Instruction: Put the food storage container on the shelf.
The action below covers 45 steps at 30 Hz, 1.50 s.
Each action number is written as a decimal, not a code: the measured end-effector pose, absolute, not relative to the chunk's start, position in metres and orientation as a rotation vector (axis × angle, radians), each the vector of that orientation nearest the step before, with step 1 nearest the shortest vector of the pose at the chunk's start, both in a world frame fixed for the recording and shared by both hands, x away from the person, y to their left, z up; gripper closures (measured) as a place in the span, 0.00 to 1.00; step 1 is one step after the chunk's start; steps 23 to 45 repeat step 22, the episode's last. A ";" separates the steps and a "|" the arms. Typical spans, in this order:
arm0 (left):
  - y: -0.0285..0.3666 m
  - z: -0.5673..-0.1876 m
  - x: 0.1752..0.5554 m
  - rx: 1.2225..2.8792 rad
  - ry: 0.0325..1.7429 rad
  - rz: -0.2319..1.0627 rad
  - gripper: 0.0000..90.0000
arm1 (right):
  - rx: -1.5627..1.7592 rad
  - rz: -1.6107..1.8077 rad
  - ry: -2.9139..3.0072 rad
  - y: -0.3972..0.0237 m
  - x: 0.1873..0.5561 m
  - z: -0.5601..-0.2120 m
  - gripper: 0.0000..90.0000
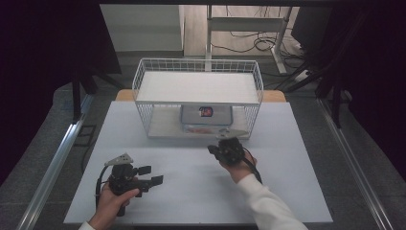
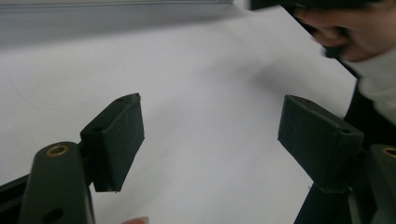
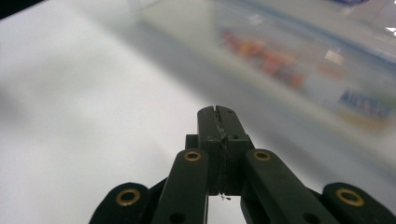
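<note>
A clear plastic box point(image 1: 207, 120) with a red label sits on the lower shelf of a white wire rack point(image 1: 198, 98) at the back of the table. In the right gripper view the clear plastic box point(image 3: 308, 60) lies blurred just ahead. My right gripper point(image 1: 214, 149) is shut with nothing between its jaws, just in front of the rack's lower shelf; in its own view the right gripper point(image 3: 218, 111) shows its pads pressed together. My left gripper point(image 1: 149, 175) rests near the front left of the table, open and empty; in its own view the left gripper point(image 2: 210, 135) frames bare table.
The white table top point(image 1: 191, 187) spreads between the two hands. The rack's upper shelf point(image 1: 198, 87) is a white board with a wire rim. Past the table stand a desk frame and loose cables point(image 1: 258, 45) on the floor. The person's right hand point(image 2: 359, 32) shows in the left gripper view.
</note>
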<state>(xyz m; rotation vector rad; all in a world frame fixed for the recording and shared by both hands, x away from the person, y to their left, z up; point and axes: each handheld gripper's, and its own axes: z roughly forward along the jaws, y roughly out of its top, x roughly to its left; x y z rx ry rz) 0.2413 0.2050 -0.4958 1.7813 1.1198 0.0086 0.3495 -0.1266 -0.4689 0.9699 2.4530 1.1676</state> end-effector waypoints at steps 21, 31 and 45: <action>0.199 -0.493 0.235 1.865 1.087 0.106 0.24 | 0.938 1.331 2.409 -0.216 0.268 -0.446 0.30; 0.198 -0.493 0.235 1.868 1.086 0.110 0.24 | 0.937 1.332 2.412 -0.216 0.267 -0.447 0.29; 0.198 -0.493 0.235 1.868 1.086 0.110 0.24 | 0.937 1.332 2.412 -0.216 0.267 -0.447 0.29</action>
